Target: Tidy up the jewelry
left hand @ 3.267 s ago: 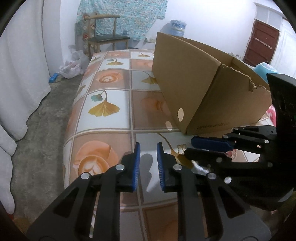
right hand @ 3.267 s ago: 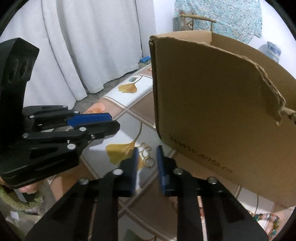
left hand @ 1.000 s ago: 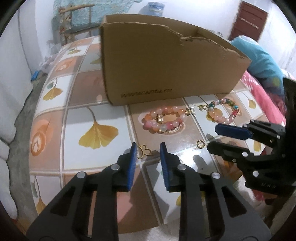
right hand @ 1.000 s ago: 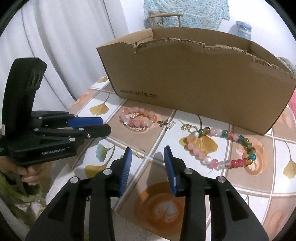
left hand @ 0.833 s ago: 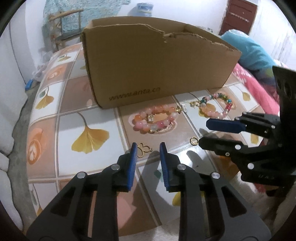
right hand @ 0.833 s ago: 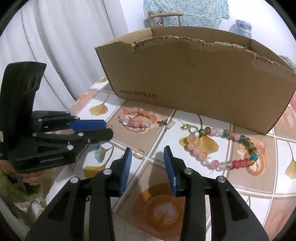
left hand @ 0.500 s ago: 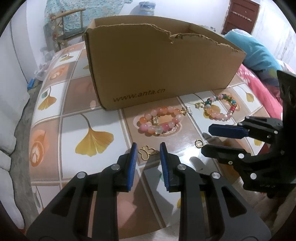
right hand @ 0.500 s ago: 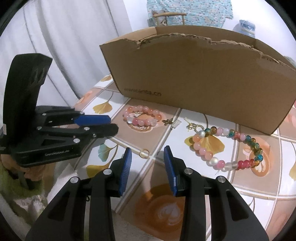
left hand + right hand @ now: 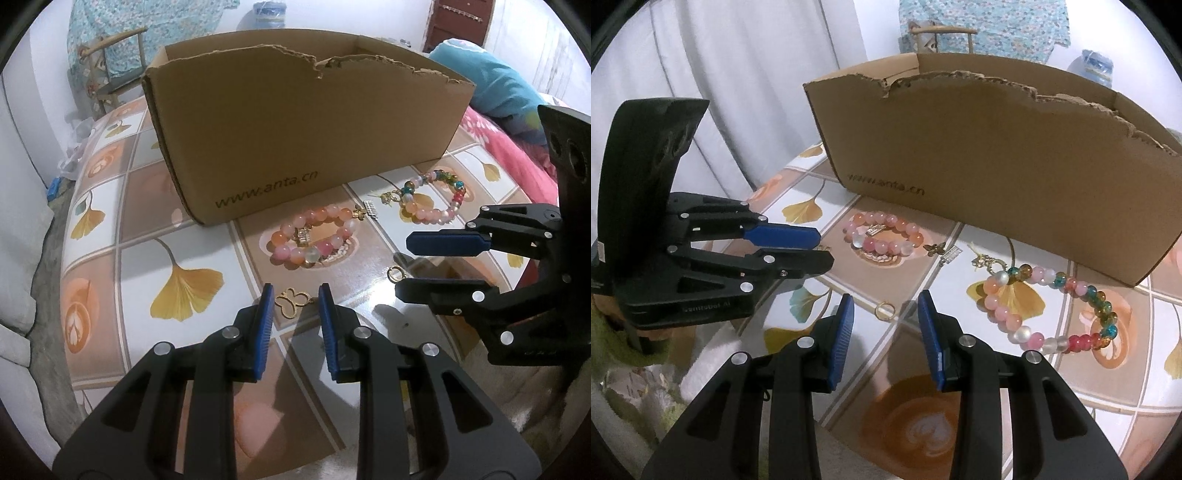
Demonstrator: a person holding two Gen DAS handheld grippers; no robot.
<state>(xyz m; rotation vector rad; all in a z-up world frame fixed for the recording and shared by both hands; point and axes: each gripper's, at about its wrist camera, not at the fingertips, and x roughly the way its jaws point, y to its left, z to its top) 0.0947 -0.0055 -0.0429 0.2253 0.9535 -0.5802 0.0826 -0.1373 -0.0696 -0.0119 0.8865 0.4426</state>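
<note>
Blue ribbed pads line my left gripper [image 9: 295, 299], whose jaws are closing with the gold butterfly charm [image 9: 293, 301] lying flat on the tablecloth between the tips; the pads do not press on it yet, so nothing is gripped. My right gripper [image 9: 885, 308] hangs just beside it, jaws parted and empty, with the small gold ring [image 9: 884, 307] on the cloth between its tips, though I cannot tell how far above the ring they are. Beyond the charm lies the pink bead bracelet [image 9: 314, 236], coiled with a small gold clasp, and further right the multicoloured bead bracelet [image 9: 1049, 306] with a fine gold chain [image 9: 988, 260] at its near end. Between the two bracelets rest a tiny butterfly piece [image 9: 934, 248] and a little silver comb-shaped charm [image 9: 952, 254]. Behind all of it stands the cardboard box [image 9: 303, 147], its front edge torn, on the ginkgo-leaf tablecloth [image 9: 184, 284]. A wooden chair [image 9: 114, 62] and a water jug [image 9: 269, 13] stand by the far wall.
</note>
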